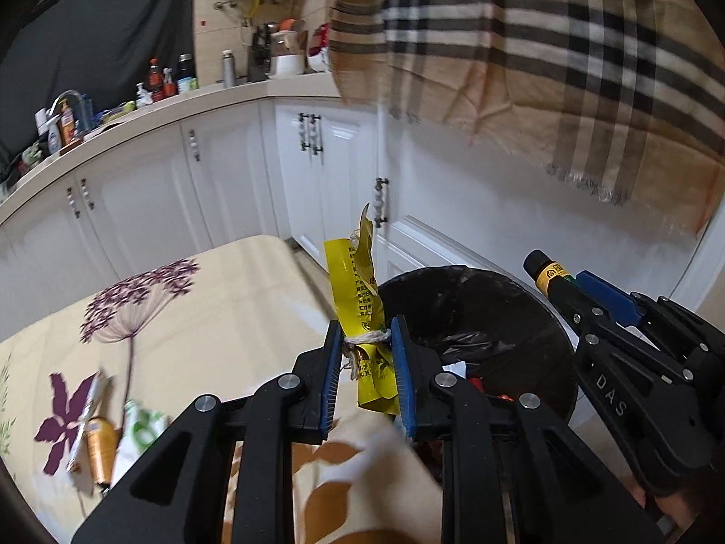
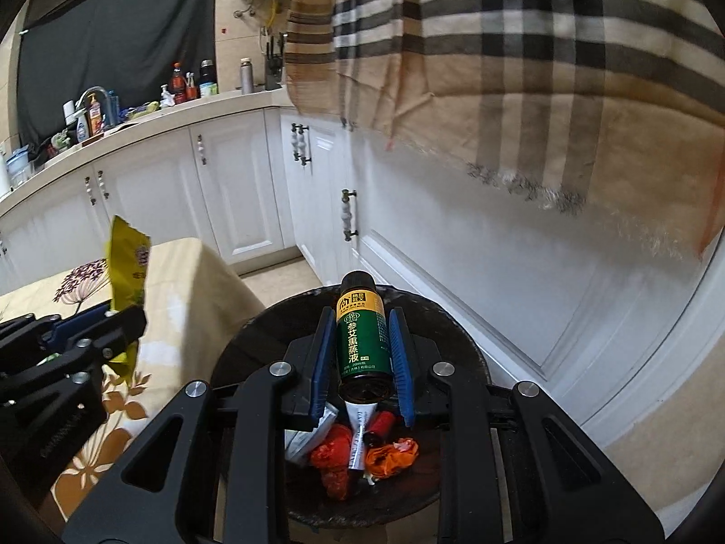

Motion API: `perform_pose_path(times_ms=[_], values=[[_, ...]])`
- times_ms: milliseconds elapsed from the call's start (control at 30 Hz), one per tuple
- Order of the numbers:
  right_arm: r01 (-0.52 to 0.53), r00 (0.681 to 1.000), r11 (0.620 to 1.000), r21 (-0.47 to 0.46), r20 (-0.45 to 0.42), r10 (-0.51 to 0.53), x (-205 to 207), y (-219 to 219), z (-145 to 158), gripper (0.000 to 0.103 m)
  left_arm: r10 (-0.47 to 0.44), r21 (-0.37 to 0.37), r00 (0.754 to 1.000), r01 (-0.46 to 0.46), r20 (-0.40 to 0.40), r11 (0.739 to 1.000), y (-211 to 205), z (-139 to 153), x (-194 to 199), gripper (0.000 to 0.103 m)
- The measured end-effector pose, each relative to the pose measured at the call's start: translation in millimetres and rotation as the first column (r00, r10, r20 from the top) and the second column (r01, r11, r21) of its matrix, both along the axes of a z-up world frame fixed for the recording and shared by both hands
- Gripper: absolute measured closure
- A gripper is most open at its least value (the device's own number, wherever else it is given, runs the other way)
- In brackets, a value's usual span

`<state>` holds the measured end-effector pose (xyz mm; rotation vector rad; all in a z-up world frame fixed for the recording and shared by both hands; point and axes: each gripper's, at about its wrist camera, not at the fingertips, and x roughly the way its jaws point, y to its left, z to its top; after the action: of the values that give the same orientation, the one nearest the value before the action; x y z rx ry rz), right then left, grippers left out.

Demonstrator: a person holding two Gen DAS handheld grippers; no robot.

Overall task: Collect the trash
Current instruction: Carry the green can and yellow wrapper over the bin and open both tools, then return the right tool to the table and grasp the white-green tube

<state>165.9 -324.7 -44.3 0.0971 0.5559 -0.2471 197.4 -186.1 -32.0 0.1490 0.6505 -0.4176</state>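
Holding trash in both units, ref. landmark = trash bin [image 2: 457, 331] w/ black liner, standing on the floor beside the white cabinets [image 1: 226, 181].

1. Left gripper [image 1: 368, 362]: fingers [image 1: 333, 362] nearly closed, clamped on yellow wrapper [image 1: 358, 299]. Wrapper is tied w/ string at the pinch point, stands upright, top end above the fingers, bottom end hanging below. Position: just left of the bin rim, at the tabletop [image 1: 204, 299] edge.

2. Right gripper [image 2: 360, 353]: fingers [image 2: 401, 353] nearly closed, clamped on green bottle [image 2: 362, 331] w/ black cap and yellow label band. Bottle lies along the fingers, cap pointing away from the camera. Position: directly over the bin opening.

3. Bin contents, below the bottle: red and orange wrappers [image 2: 389, 453], a white tube, white paper.

4. Tabletop, left of the bin: floral cloth cover. Items on it, well apart from the bin: small orange bottle [image 1: 100, 446], white-green packet [image 1: 138, 430], foil stick.

5. Plaid cloth [image 2: 521, 45] hangs above the bin, over the cabinets.
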Motion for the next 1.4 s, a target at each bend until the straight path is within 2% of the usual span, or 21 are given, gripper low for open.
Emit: perform_pose_path(times_ms=[100, 133, 167, 200, 300, 400, 700, 1033, 1167, 1400], values=[[0.006, 1.0, 1.0, 0.022, 0.001, -0.006, 5, -9, -6, 0.076, -0.01, 0.004, 1.0, 0.01, -0.008, 1.0, -11, -4, 8, 0.077], [0.006, 1.0, 0.999, 0.032, -0.002, -0.006, 7, -11, -8, 0.072, -0.011, 0.008, 1.0, 0.011, -0.014, 1.0, -14, -6, 10, 0.075], [0.016, 1.0, 0.999, 0.048, -0.009, -0.015, 9, -16, -12, 0.062, -0.011, 0.017, 1.0, 0.012, -0.017, 1.0, -18, -9, 12, 0.071], [0.027, 1.0, 0.998, 0.064, -0.012, -0.026, 10, -19, -15, 0.059, -0.01, 0.025, 1.0, 0.011, -0.016, 1.0, -20, -10, 14, 0.067], [0.045, 0.999, 0.995, 0.094, -0.025, -0.043, 10, -27, -20, 0.059, -0.009, 0.035, 1.0, 0.01, -0.019, 0.999, -23, -13, 15, 0.06], [0.053, 0.998, 0.995, 0.086, -0.027, -0.051, 6, -27, -21, 0.059, -0.008, 0.037, 1.0, 0.009, -0.017, 0.999, -23, -13, 15, 0.055], [0.03, 0.999, 0.997, 0.077, -0.029, -0.028, -4, -10, -10, 0.059, 0.014, 0.018, 1.0, -0.014, -0.002, 1.0, -6, -1, 5, 0.049], [-0.095, 0.995, 0.992, 0.088, -0.025, 0.098, -14, 48, 9, 0.059, 0.125, 0.025, 0.992, -0.126, 0.016, 0.992, 65, 13, -20, 0.043], [-0.171, 0.985, 0.981, 0.089, -0.021, 0.174, -15, 84, 15, 0.059, 0.197, 0.029, 0.98, -0.197, 0.017, 0.98, 103, 13, -29, 0.039], [-0.286, 0.955, 0.954, 0.095, -0.048, 0.291, -15, 141, 13, 0.059, 0.318, 0.053, 0.948, -0.318, 0.006, 0.947, 170, 7, -46, 0.039]])
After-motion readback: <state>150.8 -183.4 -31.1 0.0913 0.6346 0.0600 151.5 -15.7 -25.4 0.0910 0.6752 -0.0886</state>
